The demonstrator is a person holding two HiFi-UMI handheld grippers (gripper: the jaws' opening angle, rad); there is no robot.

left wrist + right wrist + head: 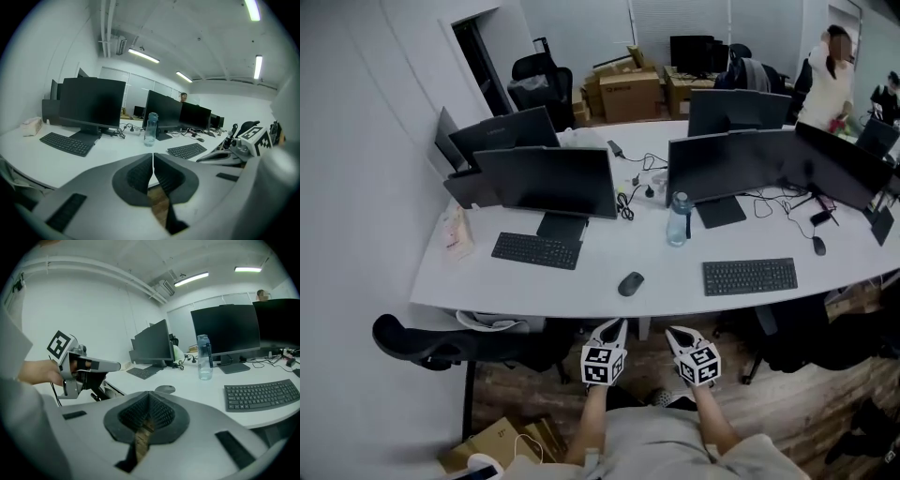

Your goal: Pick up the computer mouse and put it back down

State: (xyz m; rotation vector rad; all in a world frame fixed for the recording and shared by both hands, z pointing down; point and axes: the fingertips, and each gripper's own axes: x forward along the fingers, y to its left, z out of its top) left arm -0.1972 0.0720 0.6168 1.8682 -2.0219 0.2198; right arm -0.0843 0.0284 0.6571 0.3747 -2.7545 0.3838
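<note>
Found dark grey oval computer mouse (630, 283) near white curved desk's (487, 278) front edge, long axis slanting up-right in head view. Saw left gripper (618, 324) and right gripper (674, 331) empty, jaws pressed together, short of desk.

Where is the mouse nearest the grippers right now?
Head view: the mouse sits on the desk near its front edge, about centre, between the left keyboard and the right keyboard, in front of the water bottle.

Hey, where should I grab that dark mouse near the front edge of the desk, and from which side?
Probably pinch the dark grey oval computer mouse across its two long flanks at mid-body, coming from above on the near side. It lies flat and low, slightly angled, with bare white desk on both sides.
</note>
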